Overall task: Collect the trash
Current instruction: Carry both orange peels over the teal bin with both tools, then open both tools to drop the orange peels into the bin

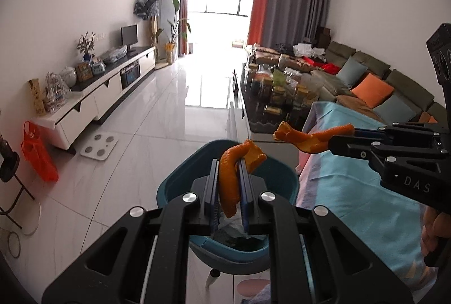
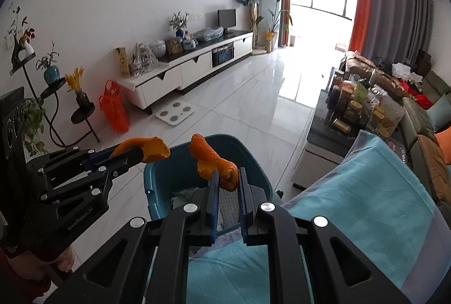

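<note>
**Both peels held over the bin**

Now one orange peel (image 1: 229, 180) is pinched between the jaws of the left gripper (image 1: 229, 171), directly above the open teal trash bin (image 1: 174, 185) on the floor. A second orange peel (image 2: 217, 163) is clamped at the fingertips of the right gripper (image 2: 227, 177), above the bin's rim and beside the first. Crumpled paper lies inside the bin. Just right of it stands a counter under a light blue cloth (image 2: 366, 191).
</note>
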`<state>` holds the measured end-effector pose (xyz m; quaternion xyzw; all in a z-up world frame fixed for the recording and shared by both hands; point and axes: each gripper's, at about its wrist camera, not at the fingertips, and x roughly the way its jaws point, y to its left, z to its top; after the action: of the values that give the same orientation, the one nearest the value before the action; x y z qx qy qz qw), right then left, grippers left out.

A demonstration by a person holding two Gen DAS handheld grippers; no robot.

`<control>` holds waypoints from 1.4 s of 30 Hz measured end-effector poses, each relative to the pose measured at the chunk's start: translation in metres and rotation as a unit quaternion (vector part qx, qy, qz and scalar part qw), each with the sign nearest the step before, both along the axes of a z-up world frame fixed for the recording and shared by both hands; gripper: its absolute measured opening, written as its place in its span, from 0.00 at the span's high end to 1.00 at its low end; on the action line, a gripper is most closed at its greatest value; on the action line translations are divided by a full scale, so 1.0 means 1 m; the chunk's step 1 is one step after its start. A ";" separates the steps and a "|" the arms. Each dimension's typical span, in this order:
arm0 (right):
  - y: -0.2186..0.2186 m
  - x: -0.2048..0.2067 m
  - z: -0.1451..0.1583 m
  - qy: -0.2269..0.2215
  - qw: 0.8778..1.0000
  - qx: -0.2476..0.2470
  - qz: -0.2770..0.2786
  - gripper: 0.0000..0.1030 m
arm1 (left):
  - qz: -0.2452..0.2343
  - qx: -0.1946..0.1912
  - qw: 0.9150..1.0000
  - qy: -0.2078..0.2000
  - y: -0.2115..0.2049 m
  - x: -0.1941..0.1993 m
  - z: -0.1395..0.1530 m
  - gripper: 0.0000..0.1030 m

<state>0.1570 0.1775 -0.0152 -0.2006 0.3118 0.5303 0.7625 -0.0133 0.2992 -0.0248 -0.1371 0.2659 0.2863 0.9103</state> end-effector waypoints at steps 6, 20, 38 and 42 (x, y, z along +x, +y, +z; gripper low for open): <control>0.021 0.013 -0.020 0.016 0.999 -0.029 0.007 0.89 | 0.004 -0.017 1.000 0.017 0.016 0.018 -0.024 0.87; 0.076 0.032 -0.072 0.051 0.991 -0.120 0.030 0.89 | 0.002 -0.080 0.994 0.081 0.059 0.073 -0.092 0.87; 0.105 0.041 -0.097 0.060 0.984 -0.163 0.033 0.70 | 0.000 -0.105 0.988 0.110 0.074 0.105 -0.137 0.77; 0.100 0.044 -0.090 0.062 0.987 -0.147 0.024 0.70 | 0.007 -0.098 0.990 0.105 0.073 0.100 -0.133 0.66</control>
<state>0.2009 0.2770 -0.1057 -0.2849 0.4280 0.5084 0.6908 0.0867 0.3724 -0.1580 -0.1964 0.3854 0.2785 0.8575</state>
